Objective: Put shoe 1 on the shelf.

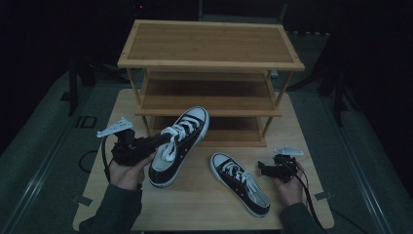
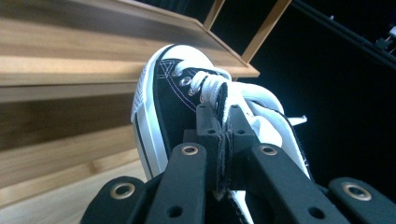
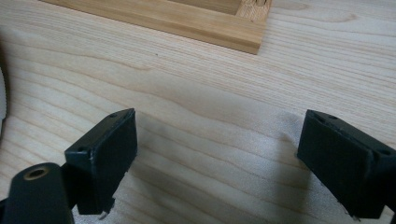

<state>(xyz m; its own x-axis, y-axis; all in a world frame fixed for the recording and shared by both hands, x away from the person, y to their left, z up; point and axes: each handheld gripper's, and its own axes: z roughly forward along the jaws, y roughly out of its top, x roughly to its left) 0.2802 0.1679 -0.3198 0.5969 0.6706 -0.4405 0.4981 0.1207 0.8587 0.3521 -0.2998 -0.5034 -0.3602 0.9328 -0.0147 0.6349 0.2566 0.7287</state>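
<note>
Two black-and-white sneakers: one sneaker (image 1: 179,146) lifted at the left, the other sneaker (image 1: 239,183) lying on the table (image 1: 204,204). One wooden rack (image 1: 209,63) with three shelves. Two grippers: left gripper (image 1: 163,139), right gripper (image 1: 261,169)

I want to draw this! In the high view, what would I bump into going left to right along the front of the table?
Left gripper → the lifted shoe its jaws pinch → the shoe lying flat on the table → right gripper, jaws open.
</note>
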